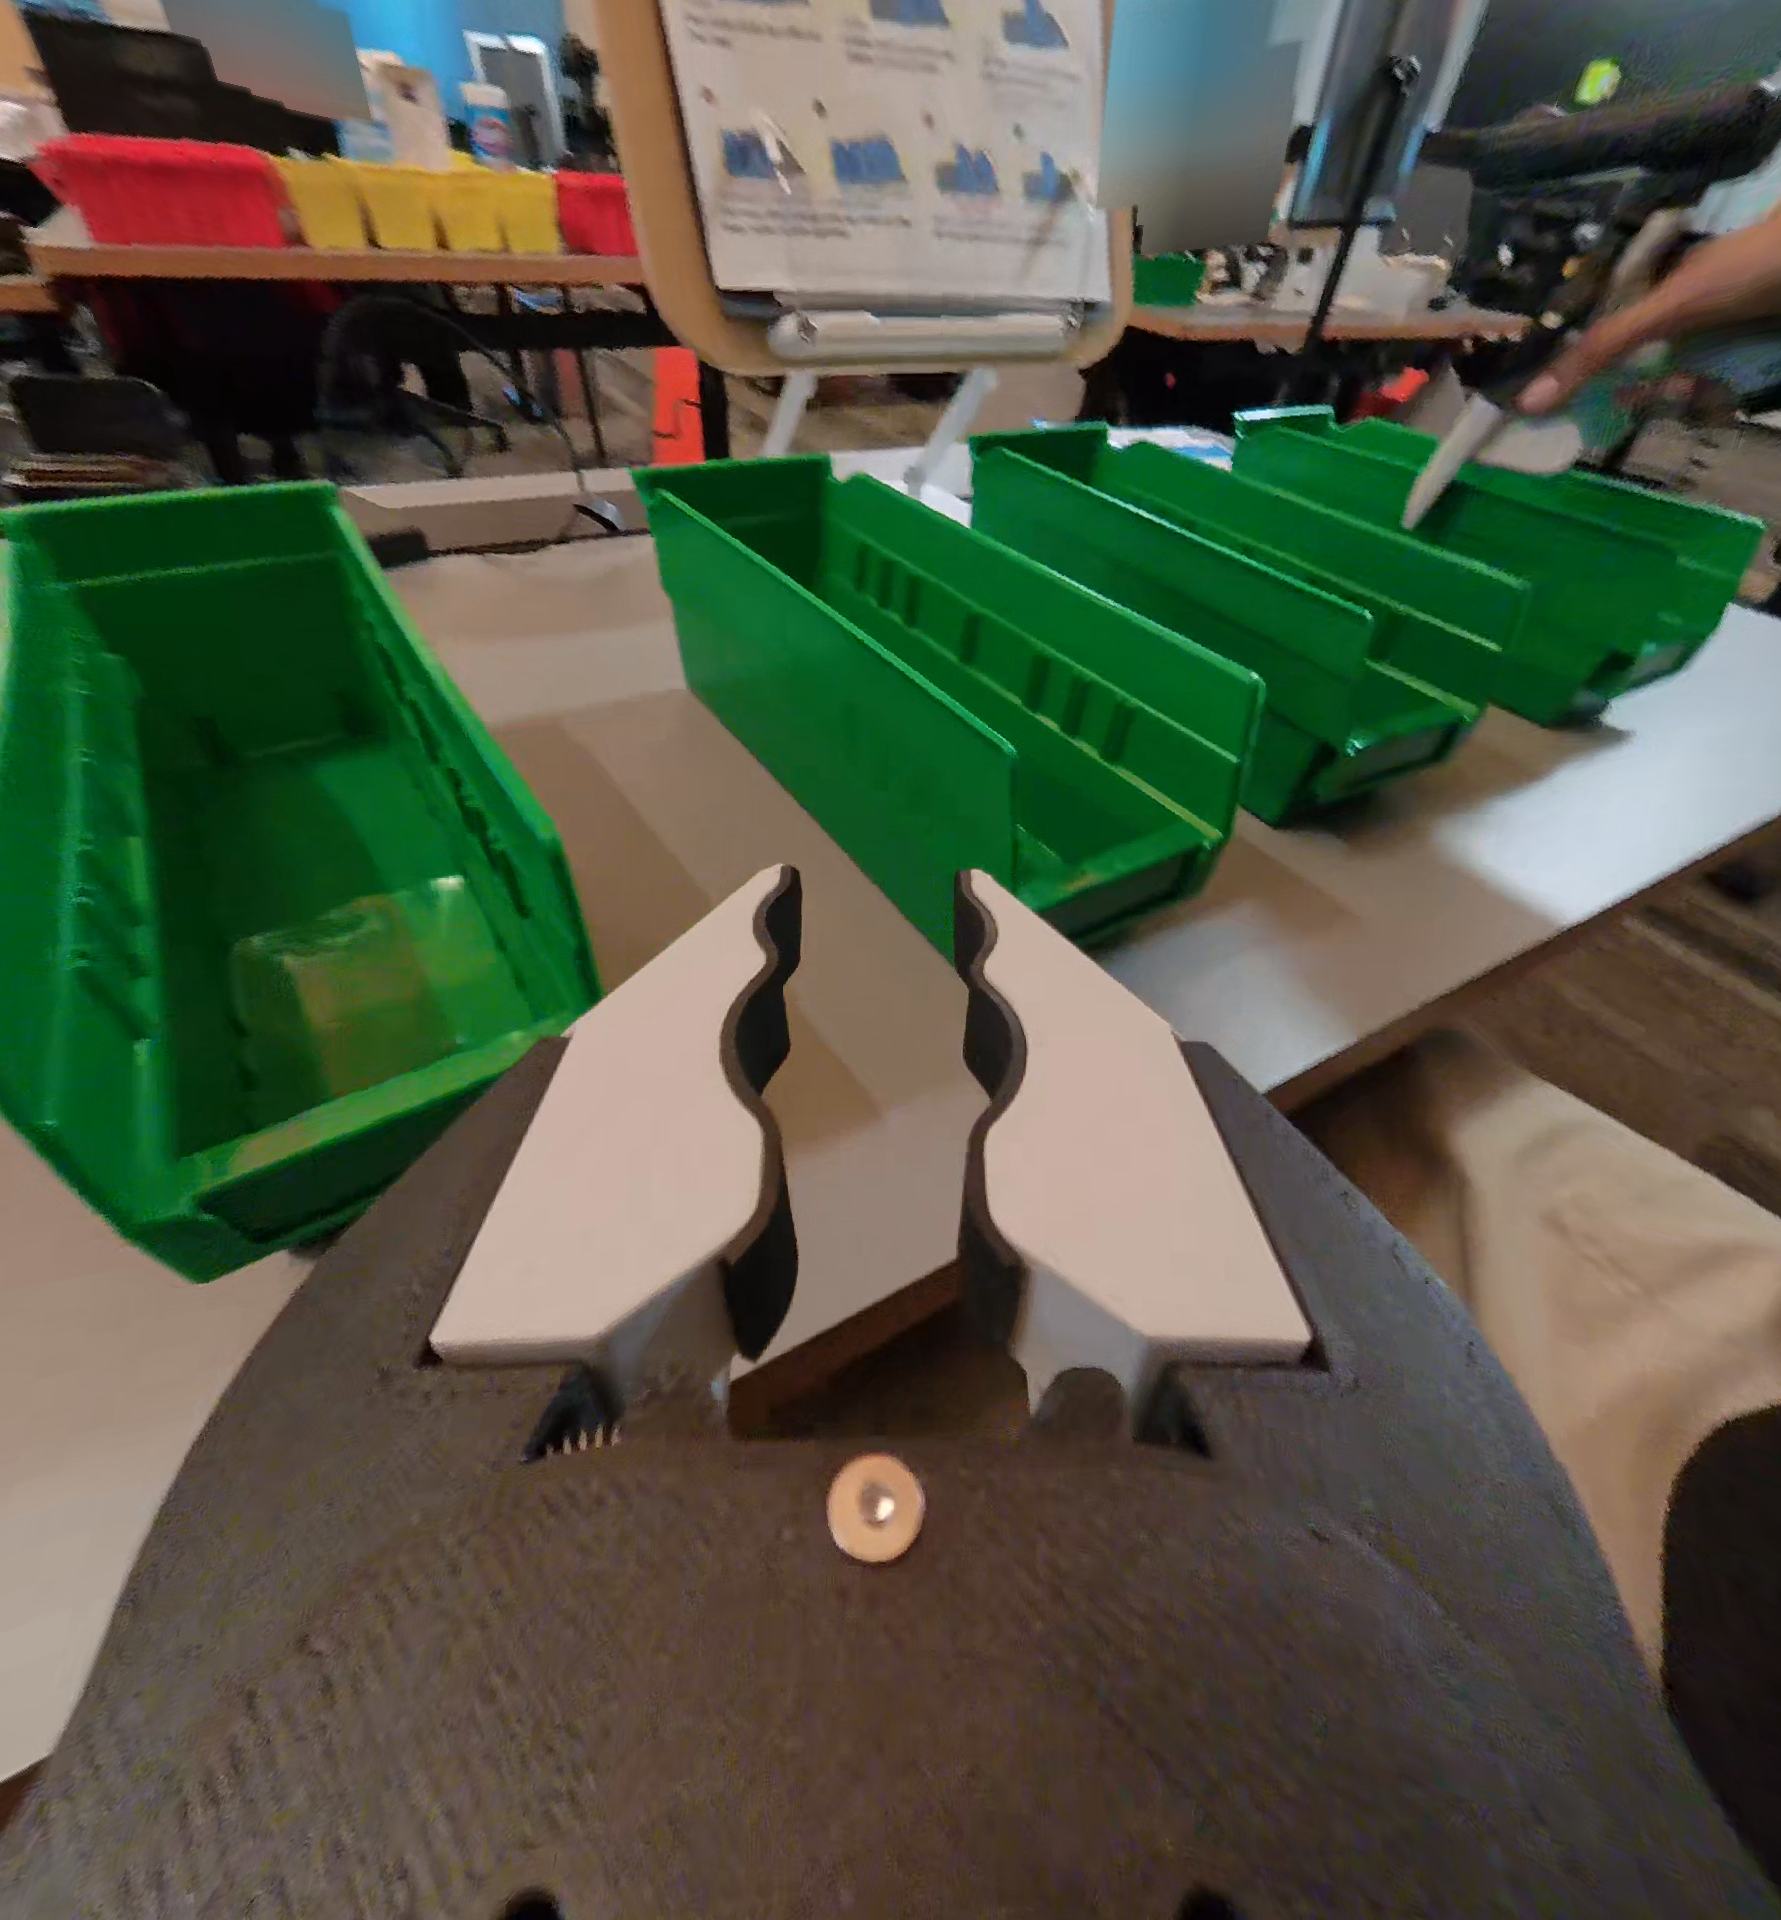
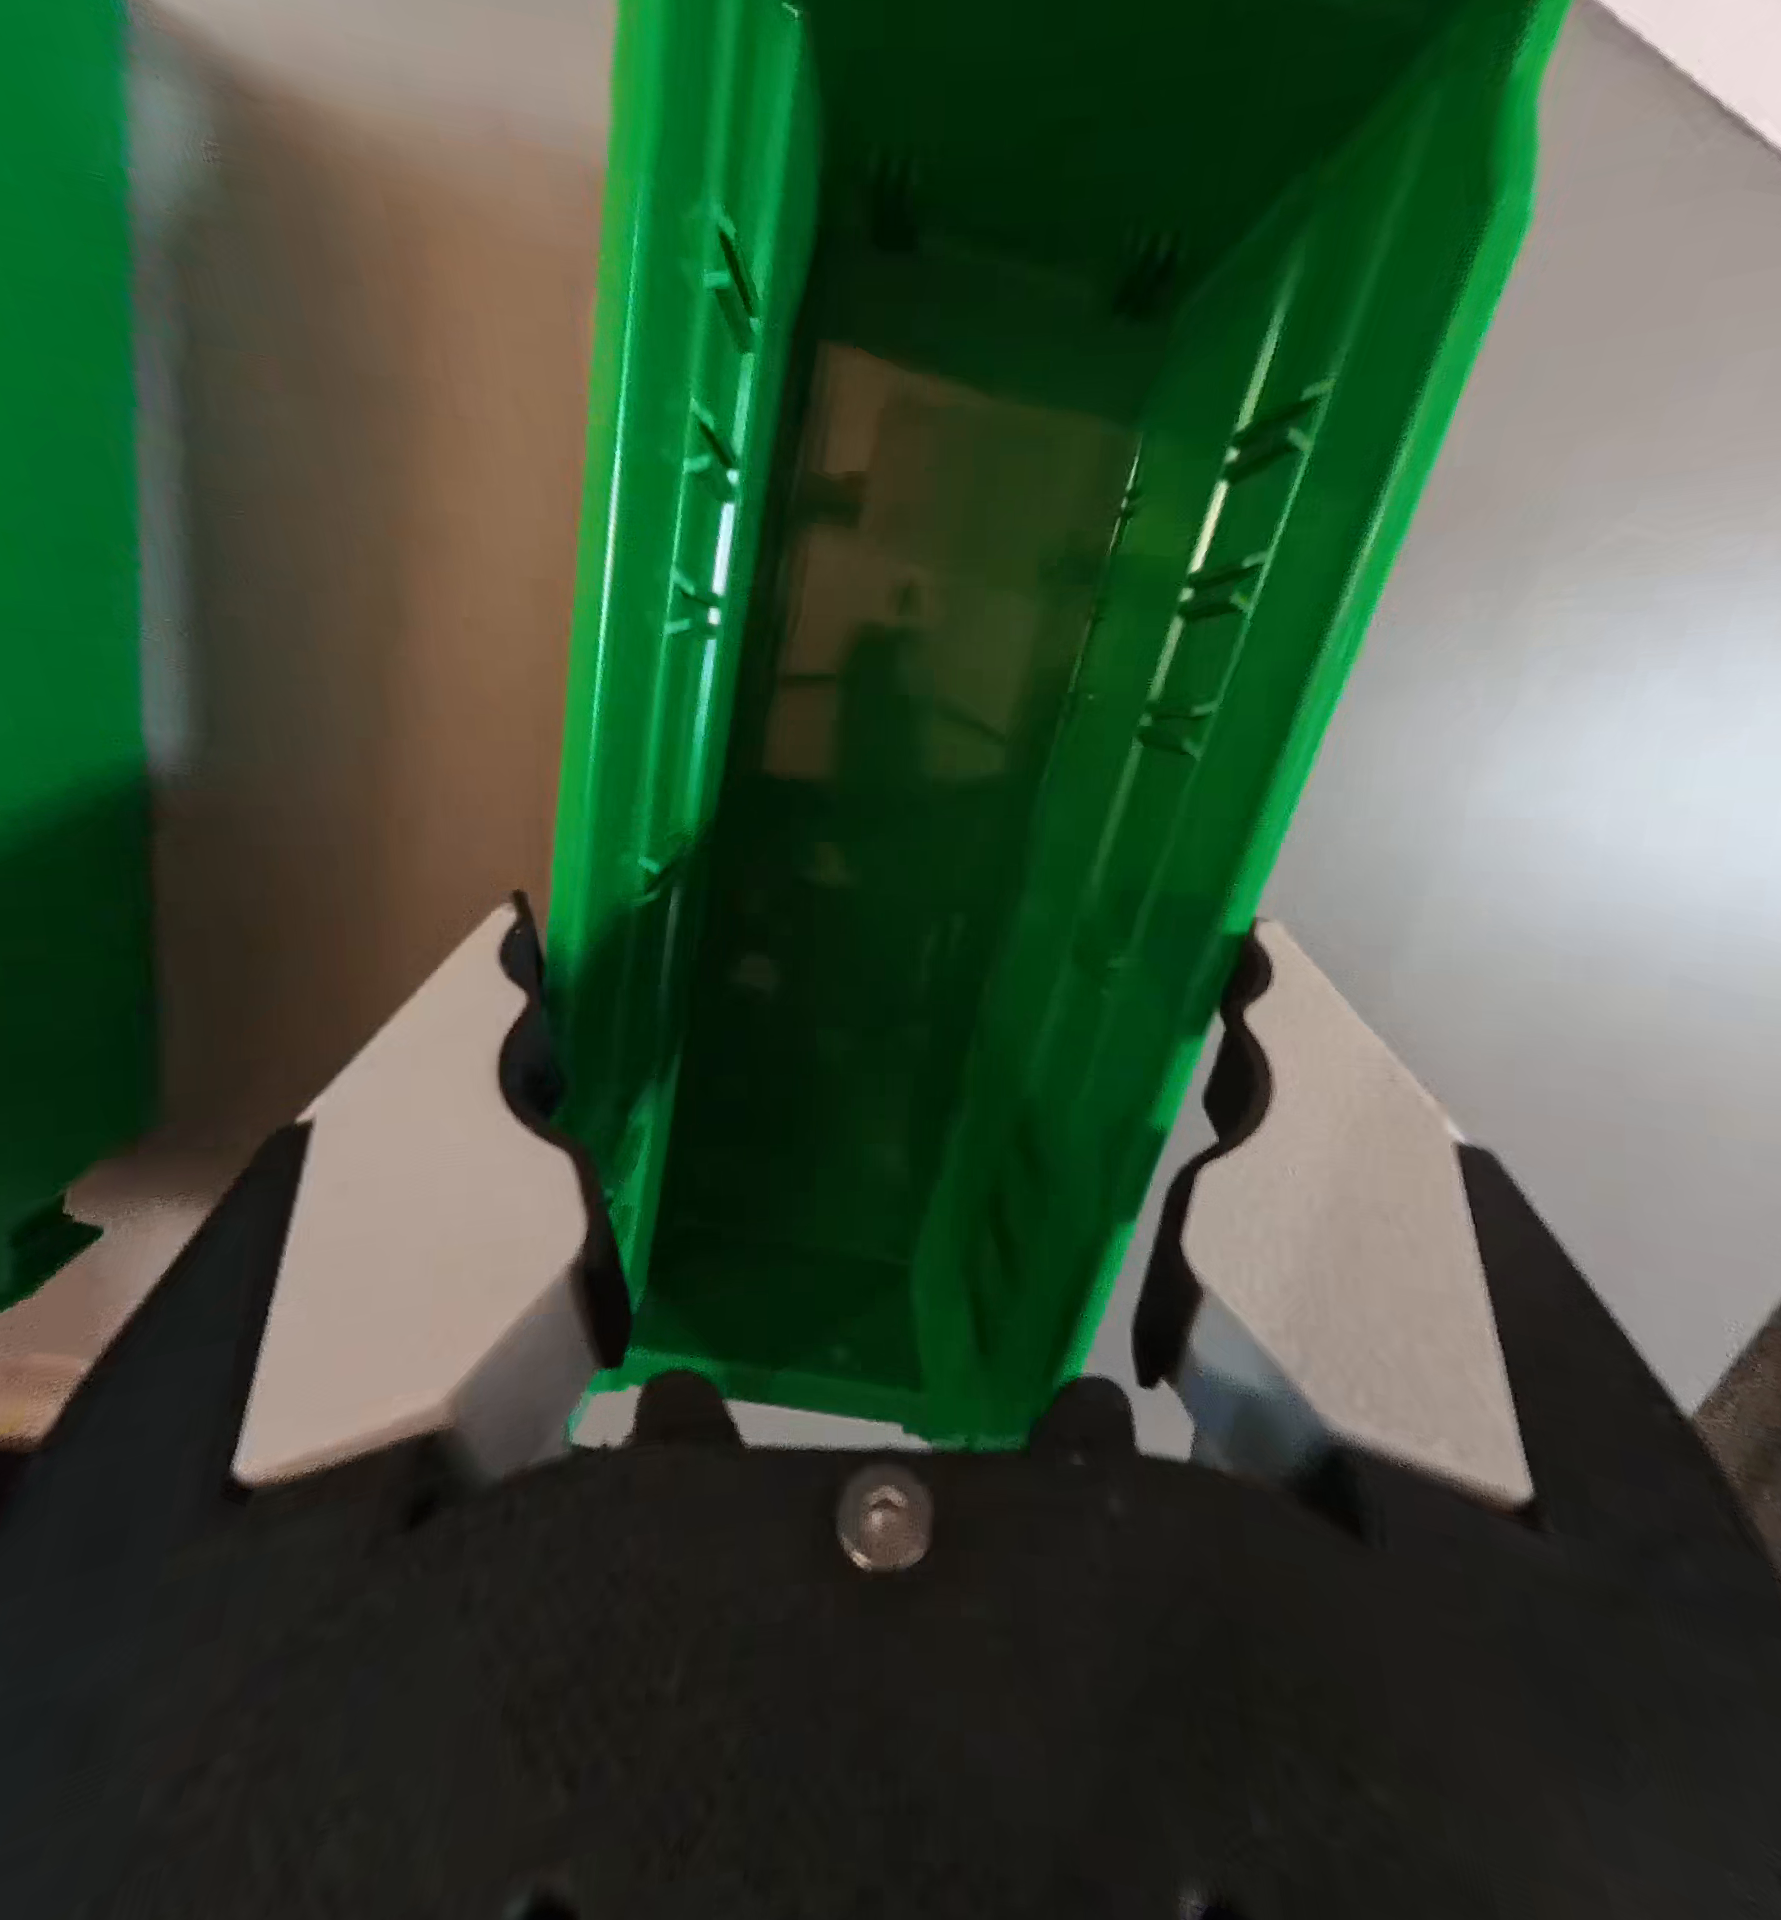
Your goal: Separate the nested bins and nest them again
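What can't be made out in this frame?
- Right wrist view: whether the right gripper pads touch the far-right bin; motion blur, gap at right pad.
- Left wrist view: whether the far-right bin is single or nested; too far.
- Left wrist view: the wide bin left side; cut by edge, blurred.
- Left wrist view: the left gripper holds nothing.

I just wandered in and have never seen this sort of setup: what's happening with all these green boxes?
A person is working with two hand-held tongs on a row of long green plastic bins, all separated on the pale table. The right tongs straddle the end of the farthest green bin, its walls between the fingers, the grip not clearly closed. The left tongs hang open and empty near the closest green bin.
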Demonstrator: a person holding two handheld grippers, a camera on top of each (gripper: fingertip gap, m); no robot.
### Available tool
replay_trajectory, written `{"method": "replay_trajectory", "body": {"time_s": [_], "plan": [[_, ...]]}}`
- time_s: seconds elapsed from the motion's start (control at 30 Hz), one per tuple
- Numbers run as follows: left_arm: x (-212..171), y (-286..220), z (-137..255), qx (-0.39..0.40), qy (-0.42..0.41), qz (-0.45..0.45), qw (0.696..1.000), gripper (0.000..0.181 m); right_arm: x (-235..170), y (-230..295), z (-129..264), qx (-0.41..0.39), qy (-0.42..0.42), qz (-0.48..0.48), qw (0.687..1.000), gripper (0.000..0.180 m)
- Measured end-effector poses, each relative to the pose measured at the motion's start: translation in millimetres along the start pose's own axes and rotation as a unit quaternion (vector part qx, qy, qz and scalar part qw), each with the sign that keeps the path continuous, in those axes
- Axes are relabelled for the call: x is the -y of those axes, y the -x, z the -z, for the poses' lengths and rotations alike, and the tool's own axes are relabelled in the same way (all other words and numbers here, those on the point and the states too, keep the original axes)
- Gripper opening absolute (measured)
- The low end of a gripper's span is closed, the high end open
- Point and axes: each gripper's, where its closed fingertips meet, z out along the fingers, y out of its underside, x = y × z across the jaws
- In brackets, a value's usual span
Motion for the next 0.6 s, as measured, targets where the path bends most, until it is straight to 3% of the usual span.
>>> {"method": "replay_trajectory", "body": {"time_s": [0.17,0.3,0.47,0.6], "plan": [[-16,-20,0,-0.041,0.028,-0.001,0.999,0.028,5,5,7,0.003,0.0,-0.006,1.0,0.108],[-18,-30,2,-0.063,0.034,0.007,0.997,0.028,20,16,44,0.004,-0.044,-0.007,0.999,0.107],[-19,-45,1,-0.094,0.039,0.015,0.995,0.029,42,65,111,0.032,-0.062,0.002,0.998,0.107],[-22,-56,-1,-0.11,0.05,-0.007,0.993,0.029,57,128,131,0.087,-0.056,0.008,0.995,0.108]]}}
